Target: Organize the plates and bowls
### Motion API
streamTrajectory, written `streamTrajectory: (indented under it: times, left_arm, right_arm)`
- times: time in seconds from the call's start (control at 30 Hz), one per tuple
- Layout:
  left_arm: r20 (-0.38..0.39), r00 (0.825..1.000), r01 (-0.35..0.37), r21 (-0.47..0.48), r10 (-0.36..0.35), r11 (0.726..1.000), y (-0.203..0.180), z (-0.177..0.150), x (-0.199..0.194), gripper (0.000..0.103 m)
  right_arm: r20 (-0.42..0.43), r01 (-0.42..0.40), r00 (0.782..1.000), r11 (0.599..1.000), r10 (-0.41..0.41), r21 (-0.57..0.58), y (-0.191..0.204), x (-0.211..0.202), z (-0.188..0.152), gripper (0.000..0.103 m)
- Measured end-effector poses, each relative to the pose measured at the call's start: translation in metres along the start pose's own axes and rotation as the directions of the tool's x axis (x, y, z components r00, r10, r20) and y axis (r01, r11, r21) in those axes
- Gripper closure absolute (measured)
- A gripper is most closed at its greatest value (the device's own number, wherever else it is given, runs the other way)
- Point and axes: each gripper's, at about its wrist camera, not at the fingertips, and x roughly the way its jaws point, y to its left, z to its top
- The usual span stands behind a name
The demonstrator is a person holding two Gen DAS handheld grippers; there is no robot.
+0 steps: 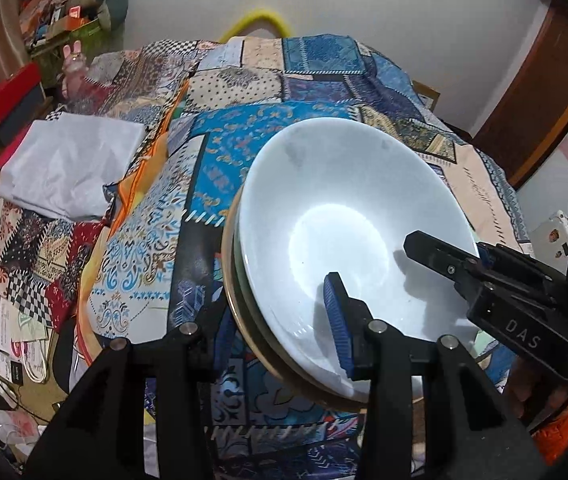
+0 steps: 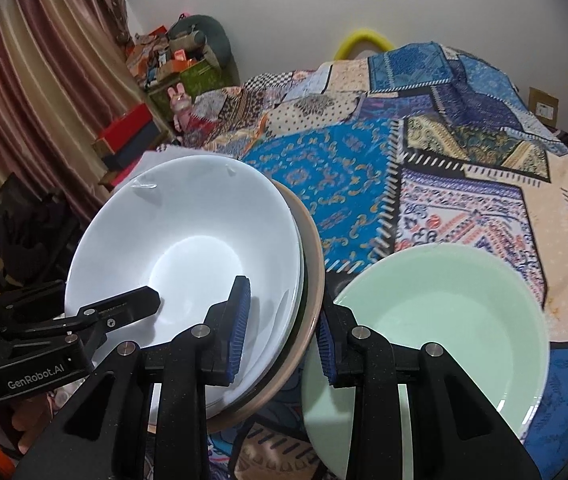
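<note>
A white bowl sits nested on a greenish dish and a tan plate. The stack hangs tilted above the quilt. My left gripper is shut on the stack's near rim, one blue pad inside the bowl and the other finger under the plates. In the right wrist view the same white bowl and tan plate are clamped at their rim by my right gripper. Each gripper shows in the other's view, gripping the opposite rim. A mint-green bowl rests on the bed to the right, partly behind my right finger.
A patchwork quilt covers the bed. Folded white cloth lies at its left side. Boxes and clutter pile up by the curtain. Papers and cables litter the floor at lower left. A wooden door stands at the right.
</note>
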Motion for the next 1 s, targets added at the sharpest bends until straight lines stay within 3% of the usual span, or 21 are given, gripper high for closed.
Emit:
streamTrajectory:
  times: [0.43, 1.0]
  left_arm:
    - [0.021, 0.999, 0.033, 0.055, -0.034, 0.998, -0.044, 0.010, -0.006, 0.063]
    - [-0.026, 0.995, 0.100, 0.138, -0.098, 0.985, -0.109, 0.008, 0.008, 0.063]
  right_arm:
    - [0.055, 0.031, 0.998, 0.998, -0.034, 0.048, -0.030, -0.033, -0.002, 0.075]
    - [0.077, 0.103, 0.991, 0.987, -0.113, 0.120, -0.076, -0.069, -0.021, 0.075]
